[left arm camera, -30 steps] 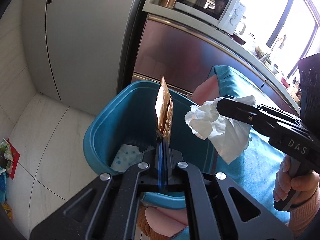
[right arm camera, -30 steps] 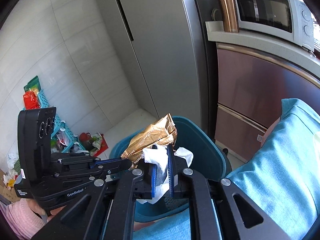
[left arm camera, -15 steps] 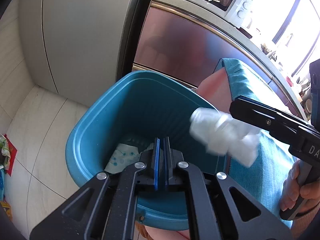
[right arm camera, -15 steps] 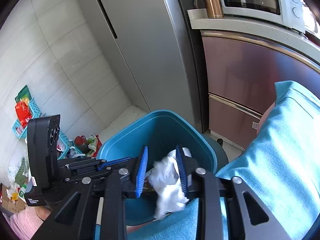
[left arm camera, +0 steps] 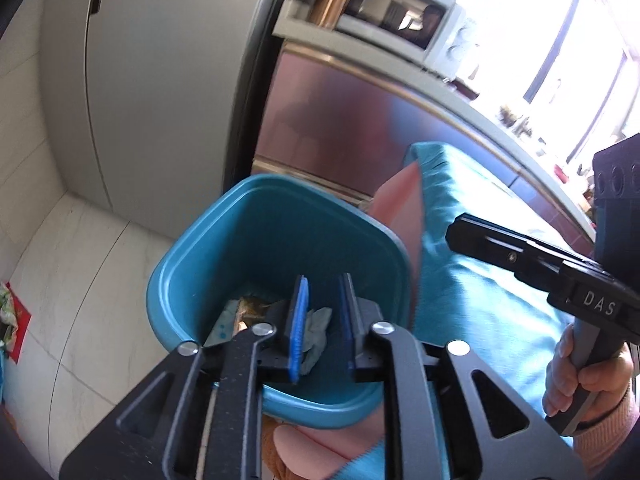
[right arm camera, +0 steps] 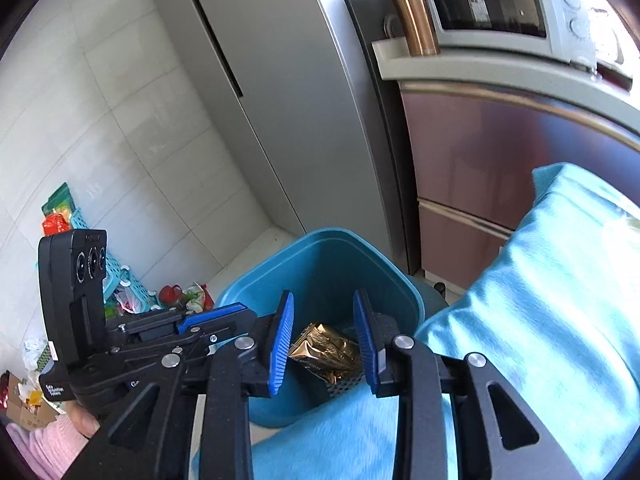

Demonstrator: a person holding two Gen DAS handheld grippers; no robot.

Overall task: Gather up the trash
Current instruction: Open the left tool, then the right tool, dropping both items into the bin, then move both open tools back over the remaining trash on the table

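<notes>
Two wrist views are given, and both are aimed down into a teal trash bin.

Left wrist view: the left gripper (left arm camera: 323, 322) is seen at lower centre with its blue-padded jaws parted; they have just been opening, and nothing is pinched between them. Behind the gap, on the floor of the trash bin (left arm camera: 192, 264), a crumpled white tissue (left arm camera: 317, 326) is seen, and just left of it a gold foil wrapper (left arm camera: 252, 307) beside a pale dotted wrapper (left arm camera: 225, 326). At the right edge the right gripper (left arm camera: 454, 229) is seen from the side, held by a hand (left arm camera: 588, 380) in a pink sleeve; from this side its jaws cannot be judged. A teal cloth (left arm camera: 480, 304) is spread to the right of the bin. A grey refrigerator (left arm camera: 160, 92) fills the upper left, and a white microwave (left arm camera: 404, 24) is seen, blurred, at upper centre.

Right wrist view: the right gripper (right arm camera: 323, 338) is shown at lower centre with its jaws apart and empty. The gold foil wrapper (right arm camera: 326, 348) is seen through the gap, lying inside the trash bin (right arm camera: 400, 284). The left gripper (right arm camera: 234, 310) is seen at lower left, beside the bin's rim. The teal cloth (right arm camera: 552, 300) covers the lower right. A copper tumbler (right arm camera: 414, 14) stands left of the microwave (right arm camera: 492, 4) at the top right. A turquoise basket (right arm camera: 116, 276) with packets around it is seen at the left against the tiled wall.
</notes>
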